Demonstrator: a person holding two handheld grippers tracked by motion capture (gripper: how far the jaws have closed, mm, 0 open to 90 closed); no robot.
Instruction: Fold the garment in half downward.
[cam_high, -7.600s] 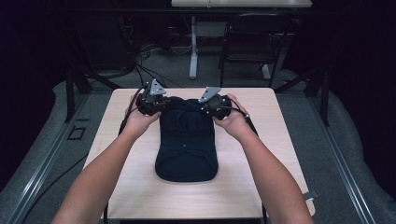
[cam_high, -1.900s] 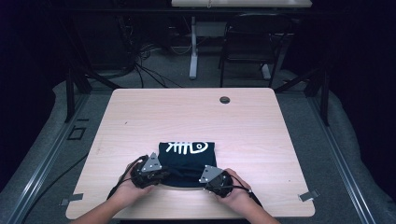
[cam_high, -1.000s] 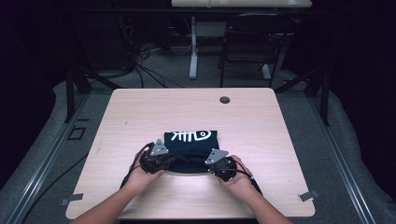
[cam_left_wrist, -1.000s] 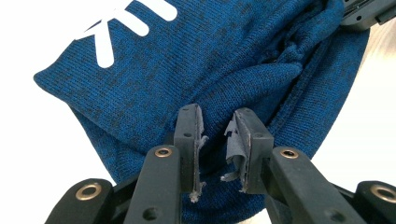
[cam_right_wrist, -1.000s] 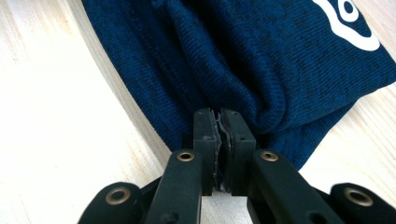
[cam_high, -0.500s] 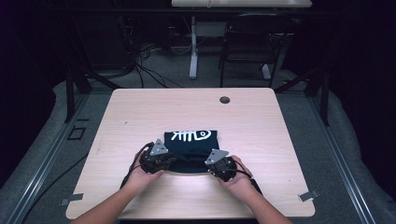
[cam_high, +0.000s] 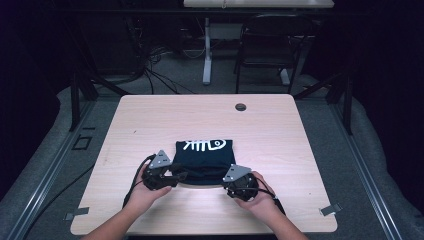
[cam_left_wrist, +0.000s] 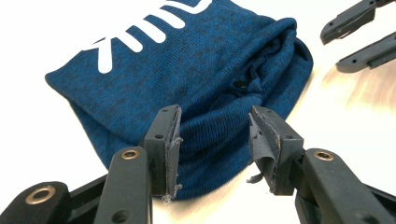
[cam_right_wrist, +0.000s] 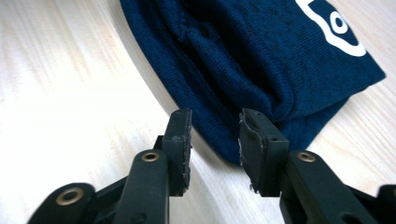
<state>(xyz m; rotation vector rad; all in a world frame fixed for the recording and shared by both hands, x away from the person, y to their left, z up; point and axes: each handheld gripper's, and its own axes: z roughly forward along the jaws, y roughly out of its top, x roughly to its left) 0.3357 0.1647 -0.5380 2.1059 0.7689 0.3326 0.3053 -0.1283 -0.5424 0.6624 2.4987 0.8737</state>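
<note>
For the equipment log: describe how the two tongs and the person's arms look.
Both the left tongs and right tongs are black, each topped by a grey three-cornered plate and trailing a black cable. The jaws carry worn grey pads with frayed edges. The forearms are bare, no sleeves in view.

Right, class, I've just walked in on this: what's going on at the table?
A person is working on a dark blue knit garment with a claw in each hand. It lies folded into a compact bundle on the wooden table, white print facing up on the far side. The left claw and right claw are both open, sitting at the near edge of the fabric without gripping it.
</note>
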